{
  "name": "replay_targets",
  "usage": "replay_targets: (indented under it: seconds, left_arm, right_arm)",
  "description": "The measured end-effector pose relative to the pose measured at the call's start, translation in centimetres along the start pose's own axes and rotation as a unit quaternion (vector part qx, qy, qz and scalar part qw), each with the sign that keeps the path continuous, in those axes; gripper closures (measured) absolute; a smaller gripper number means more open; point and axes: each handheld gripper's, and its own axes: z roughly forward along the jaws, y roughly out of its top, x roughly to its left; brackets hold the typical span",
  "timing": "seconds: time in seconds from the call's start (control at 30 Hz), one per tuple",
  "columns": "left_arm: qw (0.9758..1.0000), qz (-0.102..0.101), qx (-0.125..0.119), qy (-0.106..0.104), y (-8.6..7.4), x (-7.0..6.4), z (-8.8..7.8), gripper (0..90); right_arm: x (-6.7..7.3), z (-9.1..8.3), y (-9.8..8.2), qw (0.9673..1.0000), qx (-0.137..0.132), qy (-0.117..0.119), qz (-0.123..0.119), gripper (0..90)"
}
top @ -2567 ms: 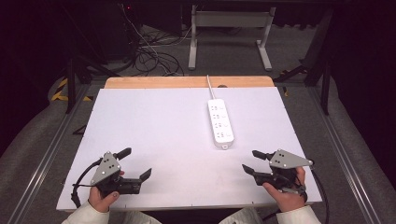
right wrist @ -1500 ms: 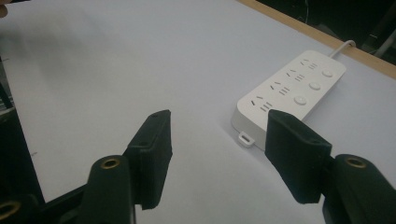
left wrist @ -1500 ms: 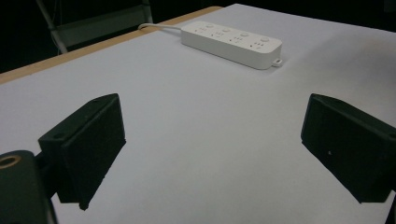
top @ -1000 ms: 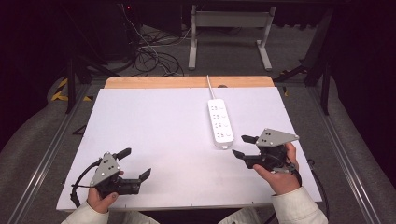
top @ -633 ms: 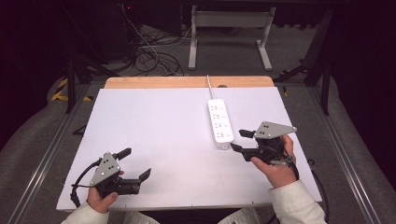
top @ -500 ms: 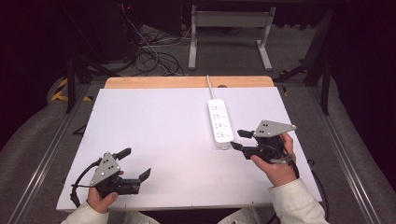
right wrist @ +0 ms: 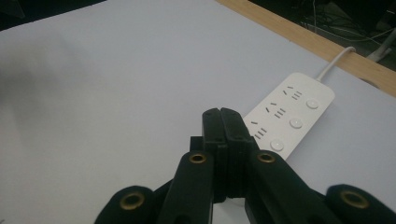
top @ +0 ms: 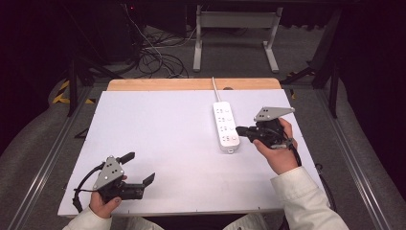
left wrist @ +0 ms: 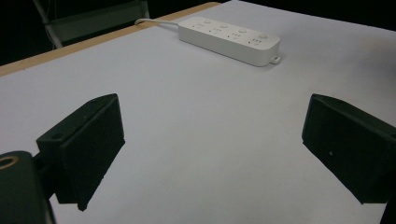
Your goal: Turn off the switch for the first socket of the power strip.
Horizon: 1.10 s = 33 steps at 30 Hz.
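Note:
A white power strip (top: 225, 127) lies on the white table (top: 163, 129), its cord running off the far edge. It has three sockets with round buttons (right wrist: 295, 123) and also appears far off in the left gripper view (left wrist: 229, 38). My right gripper (top: 241, 130) is shut with nothing in it, jaws pressed together, its tip (right wrist: 221, 115) just above the near end of the strip. My left gripper (top: 139, 167) rests near the front left of the table, open wide, jaws far apart and empty (left wrist: 210, 149).
A wooden strip (top: 191, 84) runs along the table's far edge. Cables (top: 158, 62) and a metal stand (top: 234, 33) sit on the floor beyond. Metal rails (top: 43, 158) flank the table on both sides.
My right gripper has moved from the front right corner forward and left to the power strip, and its jaws have shut. The left gripper has stayed put.

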Motion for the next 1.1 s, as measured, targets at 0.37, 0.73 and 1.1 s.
replay_targets:
  seconds: [0.37, 0.73, 1.1]
  left_arm:
    - [1.0000, -0.002, 0.003, -0.003, 0.0, 0.0, 0.0, 6.1]
    - [1.0000, 0.005, 0.006, 0.000, 0.0, 0.2, 0.1, 6.1]
    - [0.9999, 0.005, 0.009, 0.000, -0.1, 0.3, 0.1, 6.1]
  right_arm:
    - [-2.2, 2.0, 1.9, 0.9997, 0.009, -0.021, 0.012, 90.0]
    - [-4.7, 5.1, 2.9, 0.9981, 0.020, -0.049, 0.030, 90.0]
    - [-6.8, 7.9, 2.8, 0.9965, 0.038, -0.061, 0.043, 90.0]
